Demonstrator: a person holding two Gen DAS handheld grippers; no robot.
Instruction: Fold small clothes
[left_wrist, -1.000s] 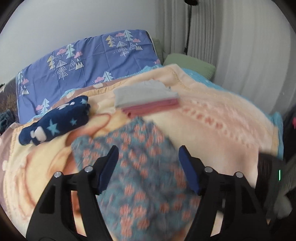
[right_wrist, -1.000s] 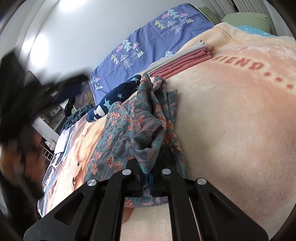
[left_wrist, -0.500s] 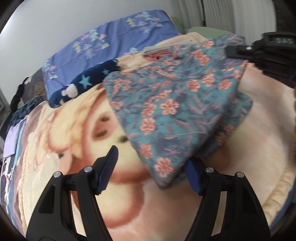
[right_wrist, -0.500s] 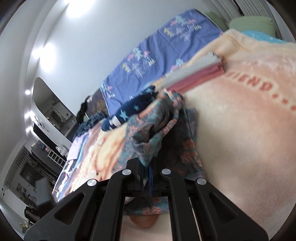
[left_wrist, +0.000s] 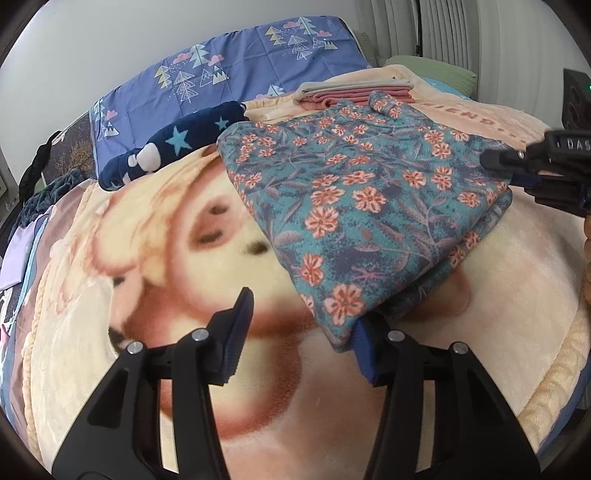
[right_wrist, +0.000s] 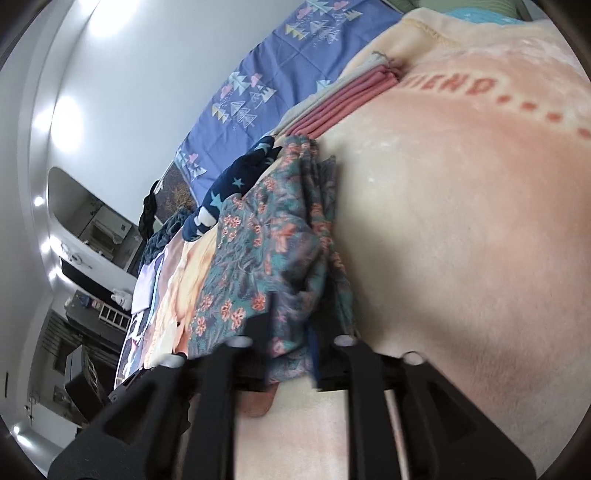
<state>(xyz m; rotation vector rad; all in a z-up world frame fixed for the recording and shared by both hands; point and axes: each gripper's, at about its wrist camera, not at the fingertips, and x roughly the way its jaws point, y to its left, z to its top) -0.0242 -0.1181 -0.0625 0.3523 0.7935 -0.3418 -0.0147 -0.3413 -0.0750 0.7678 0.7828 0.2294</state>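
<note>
**A:** How far along does the folding look?

**B:** The floral garment (left_wrist: 369, 206) lies doubled over on the peach blanket (left_wrist: 147, 277), top layer roughly squared on the lower one. A finished stack of pink and grey folded clothes (left_wrist: 354, 92) sits just behind it, so at least some pieces seem done. This one probably needs another fold or a move to the stack.

**A:** And the grippers?

**B:** The right gripper (right_wrist: 291, 343) has just been opening; its jaws stand apart with the garment's edge loose between them, so it no longer pinches. The left gripper (left_wrist: 299, 332) has just been closing partway, yet its jaws are spread: one blue finger is tucked at the garment's near corner, the other over bare blanket. Nothing is gripped.

**A:** Anything in the way?

**B:** A navy star-print item (left_wrist: 173, 144) lies near the garment's far left corner, seemingly unfolded. A purple tree-print cover (left_wrist: 221, 70) is behind. The blanket in front is free.
</note>
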